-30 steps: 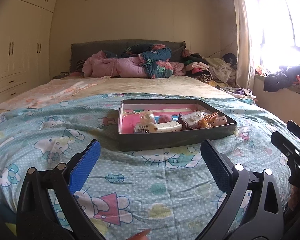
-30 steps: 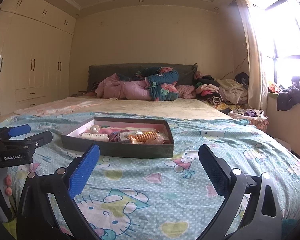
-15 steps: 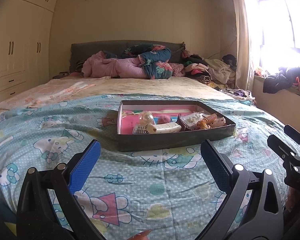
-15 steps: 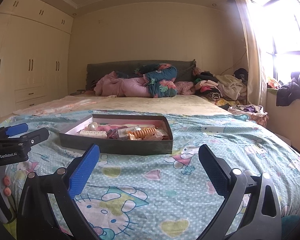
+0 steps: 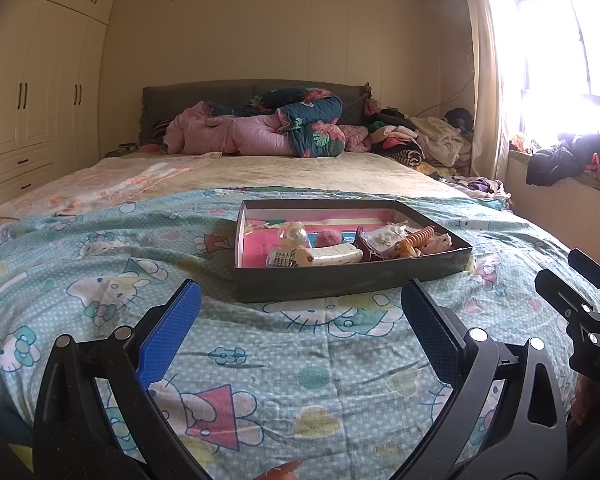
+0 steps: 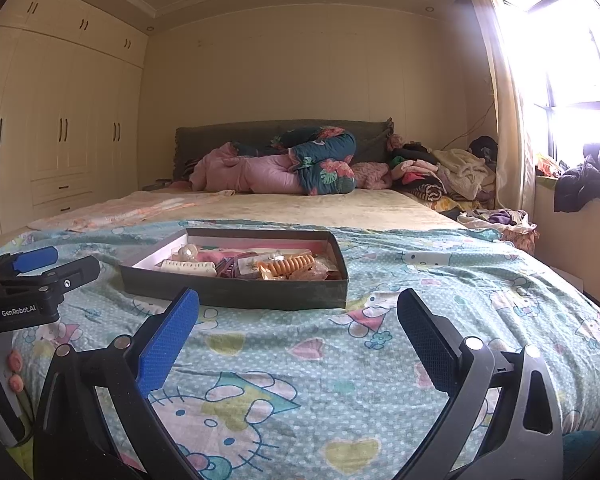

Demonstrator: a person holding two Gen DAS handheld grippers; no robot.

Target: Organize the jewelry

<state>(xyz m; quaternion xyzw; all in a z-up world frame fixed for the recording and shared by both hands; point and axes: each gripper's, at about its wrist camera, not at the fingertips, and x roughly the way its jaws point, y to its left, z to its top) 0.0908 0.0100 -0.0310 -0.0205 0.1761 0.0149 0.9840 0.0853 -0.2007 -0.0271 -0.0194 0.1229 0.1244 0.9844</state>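
Note:
A shallow dark box point(image 5: 352, 280) with a pink lining sits on the bed's cartoon-print cover. It holds a cream hair clip point(image 5: 328, 257), an orange spiral clip point(image 5: 416, 240), a pearl piece point(image 5: 294, 234), a pink pompom point(image 5: 327, 237) and a bag of small jewelry point(image 5: 384, 236). The box also shows in the right wrist view point(image 6: 236, 292). My left gripper point(image 5: 300, 304) is open and empty, just short of the box's near wall. My right gripper point(image 6: 298, 312) is open and empty, near the box's right front corner.
Folded pink and floral quilts point(image 5: 260, 132) lie at the headboard. A clothes pile point(image 5: 420, 136) sits at the far right of the bed. Wardrobes point(image 6: 60, 140) line the left wall. A window ledge with clothes point(image 5: 572, 160) is on the right.
Both grippers have tilted upward a little, so the box sits lower in both views. Both jaws stay open and empty.

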